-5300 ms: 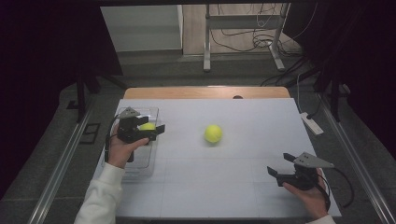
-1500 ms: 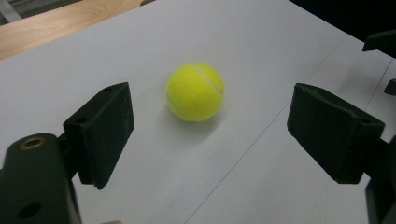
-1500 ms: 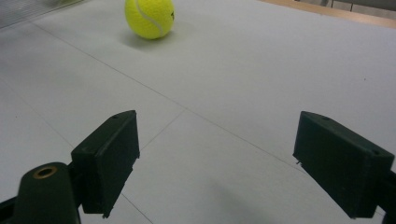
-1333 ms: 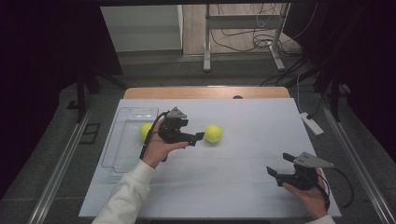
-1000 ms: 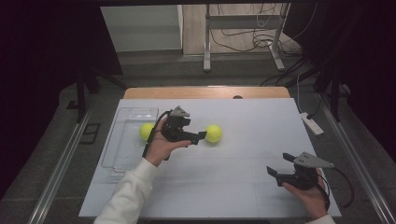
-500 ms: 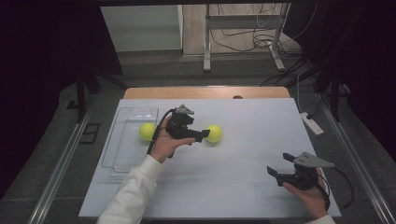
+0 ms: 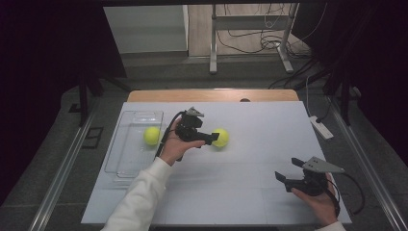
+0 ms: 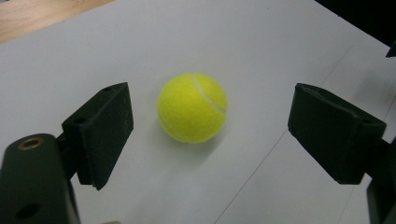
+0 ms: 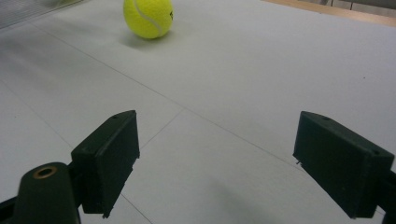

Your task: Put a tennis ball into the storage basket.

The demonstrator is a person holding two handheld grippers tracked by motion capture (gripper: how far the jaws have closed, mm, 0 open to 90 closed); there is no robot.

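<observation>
This looks like a lab or test room set up for recording, not a home. A plain white table (image 7: 250,192) with a bare wooden edge at 12 o'clock stands on a grey floor (image 7: 159,77), lit from above while the surroundings lie dark. Black curtains (image 7: 48,57) close off the sides at 9 and 3 o'clock. Beyond the table, at 12 to 1 o'clock, a metal stand (image 7: 214,38) rises from the floor among loose cables (image 7: 255,36). A power strip (image 7: 321,127) lies beside the table at 3 o'clock. Metal rails (image 7: 67,168) run along the floor on either side.
</observation>
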